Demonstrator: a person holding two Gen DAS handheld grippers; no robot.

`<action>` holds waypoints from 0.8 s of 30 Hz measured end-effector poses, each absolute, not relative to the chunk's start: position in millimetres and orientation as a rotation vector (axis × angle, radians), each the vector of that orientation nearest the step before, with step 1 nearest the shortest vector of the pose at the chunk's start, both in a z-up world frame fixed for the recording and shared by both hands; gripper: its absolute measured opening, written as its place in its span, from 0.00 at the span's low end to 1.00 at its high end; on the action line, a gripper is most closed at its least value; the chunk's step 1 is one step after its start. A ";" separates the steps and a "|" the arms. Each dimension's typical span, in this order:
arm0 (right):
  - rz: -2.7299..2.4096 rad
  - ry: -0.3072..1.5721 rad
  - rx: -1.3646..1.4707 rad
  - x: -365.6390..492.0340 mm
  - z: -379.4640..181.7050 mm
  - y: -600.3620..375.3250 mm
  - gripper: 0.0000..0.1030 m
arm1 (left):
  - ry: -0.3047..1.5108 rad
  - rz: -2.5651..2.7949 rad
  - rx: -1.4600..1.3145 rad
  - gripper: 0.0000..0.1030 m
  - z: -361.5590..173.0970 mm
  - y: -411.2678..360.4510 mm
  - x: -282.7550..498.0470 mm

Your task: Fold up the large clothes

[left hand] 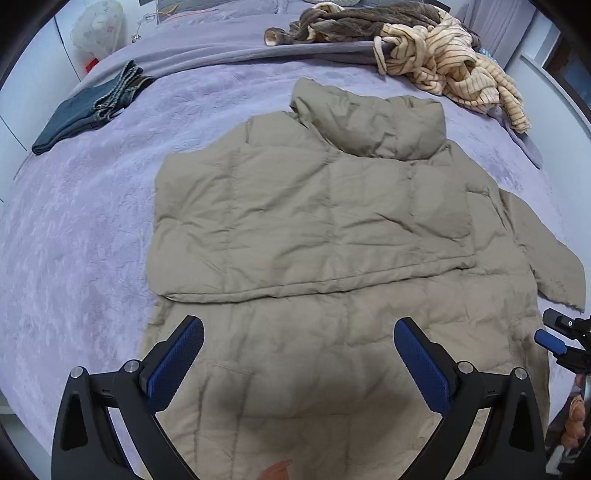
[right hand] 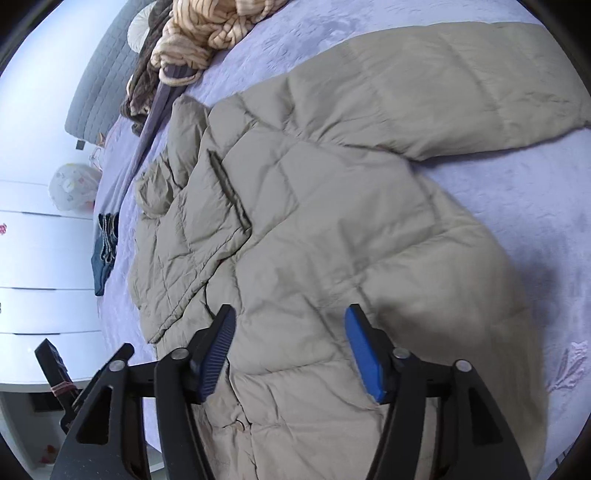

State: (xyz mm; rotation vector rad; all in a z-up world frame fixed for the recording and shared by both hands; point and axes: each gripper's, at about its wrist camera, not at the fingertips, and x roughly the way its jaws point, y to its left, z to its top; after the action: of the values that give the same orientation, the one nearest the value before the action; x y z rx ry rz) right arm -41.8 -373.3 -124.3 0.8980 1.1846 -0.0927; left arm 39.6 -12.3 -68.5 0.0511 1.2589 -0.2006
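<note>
Jacket [left hand: 314, 221]: a padded beige jacket is lying spread flat on the bed, taking up the middle of it. The collar end is pointing toward the far side of the bed and the hem is lying nearest the grippers.
Left sleeve: it is lying folded across the body of the jacket, its edge forming a straight line across the chest.
Right sleeve [right hand: 443, 85]: it is lying stretched out to the side on the cover, not folded in.
Left gripper [left hand: 297, 354]: it is hovering above the lower part of the jacket and pointing steeply down. Its blue-padded fingers [left hand: 177, 365] are standing wide apart, with nothing between them and no cloth touching the pads.
Right gripper [right hand: 291, 350]: it is hovering above the jacket near its right side. Its fingers [right hand: 364, 354] are standing well apart and gripping nothing; the fabric is lying below them, not pinched.
Person's hand: only fingertips [left hand: 576, 413] are showing at the right edge of the left wrist view, behind the right gripper.
Bed cover [left hand: 81, 221]: a lilac quilted cover is lying under the jacket.
Jeans [left hand: 85, 110]: folded blue jeans are lying at the far left of the bed, well apart from the jacket.
Striped garment [left hand: 450, 62]: a cream striped garment is lying crumpled at the far right, near the collar but not touching it.
Brown garment [left hand: 351, 22]: it is lying heaped just beside the striped one.
Drawers [right hand: 40, 266]: white drawer fronts are standing beside the bed.
</note>
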 end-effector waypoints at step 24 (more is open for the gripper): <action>-0.395 0.885 1.305 -109.8 -173.7 -585.9 0.86 | 1.337 -0.295 0.146 1.00 -77.1 -148.5 3.3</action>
State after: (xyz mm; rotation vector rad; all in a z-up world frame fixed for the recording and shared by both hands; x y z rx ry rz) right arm -109.8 -585.9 -173.7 1.3048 0.8849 -0.3954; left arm 3.3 -148.5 -77.1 0.1461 1.3369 -0.2946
